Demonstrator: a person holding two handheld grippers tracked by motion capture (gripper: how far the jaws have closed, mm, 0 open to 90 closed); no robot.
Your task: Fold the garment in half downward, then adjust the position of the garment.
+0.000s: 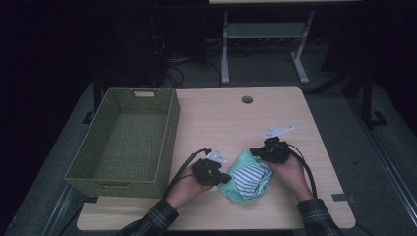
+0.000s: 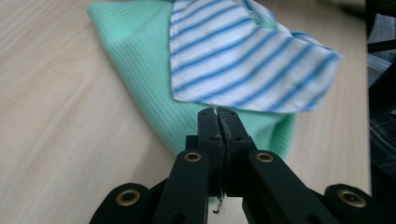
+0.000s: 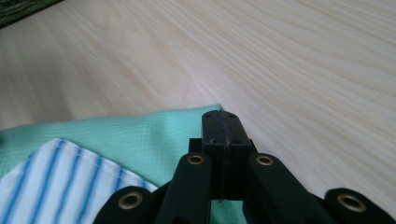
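Cloths are bunching between both grippers at the table's (image 1: 275,118) near edge. Left gripper (image 2: 217,112) is pressing its jaws fully together on the green cloth (image 2: 140,60), a thread of fabric showing in the seam. Right gripper (image 3: 221,116) is clamping tight too, on the green cloth's far corner. A white blue-striped cloth (image 2: 243,56) is lying over the green one. The high view is adding the woven green basket (image 1: 169,123) sitting at the table's left side.
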